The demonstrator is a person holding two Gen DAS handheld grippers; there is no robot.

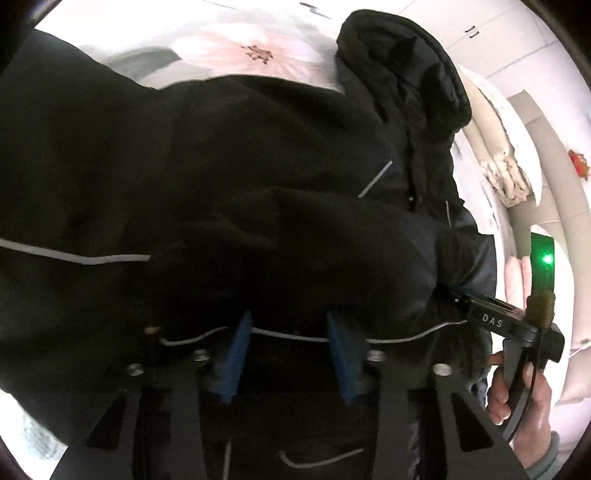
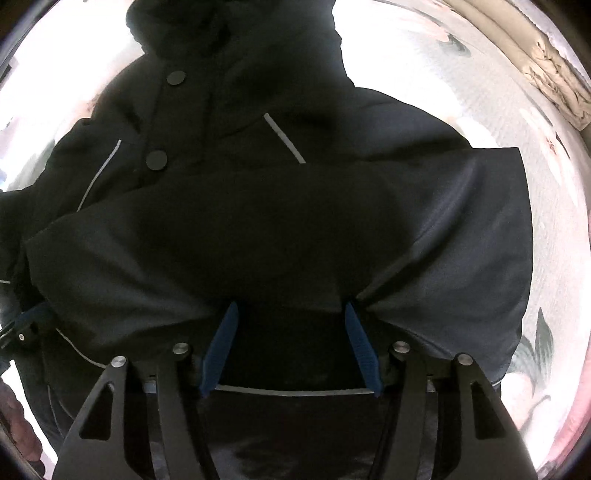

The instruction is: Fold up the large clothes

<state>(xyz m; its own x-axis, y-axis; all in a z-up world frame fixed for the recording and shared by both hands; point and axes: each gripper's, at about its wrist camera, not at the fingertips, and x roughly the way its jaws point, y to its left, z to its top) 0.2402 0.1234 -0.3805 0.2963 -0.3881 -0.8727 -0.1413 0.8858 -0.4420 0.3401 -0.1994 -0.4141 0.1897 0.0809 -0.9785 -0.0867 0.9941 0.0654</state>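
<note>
A large black jacket (image 1: 229, 155) with thin reflective piping lies spread over a flowered bed sheet (image 1: 236, 48), hood (image 1: 402, 62) at the far end. My left gripper (image 1: 290, 317) points down into it. Its blue pads (image 1: 240, 354) stand partly apart, their tips buried under a thick fold, with the piped hem running between them. In the right wrist view the same jacket (image 2: 258, 206) shows snaps and its hood. My right gripper (image 2: 291, 306) has its pads (image 2: 221, 347) set wide on a bulky fold, and creases fan out from both tips. A hand (image 1: 524, 402) holds the right gripper's handle.
Bare flowered sheet (image 2: 480, 92) surrounds the jacket on the far and right sides. Folded pale bedding (image 1: 506, 173) is piled along the bed's edge, with white cupboard doors (image 1: 498, 29) beyond. The right gripper's black housing (image 1: 491, 321) sits close beside my left one.
</note>
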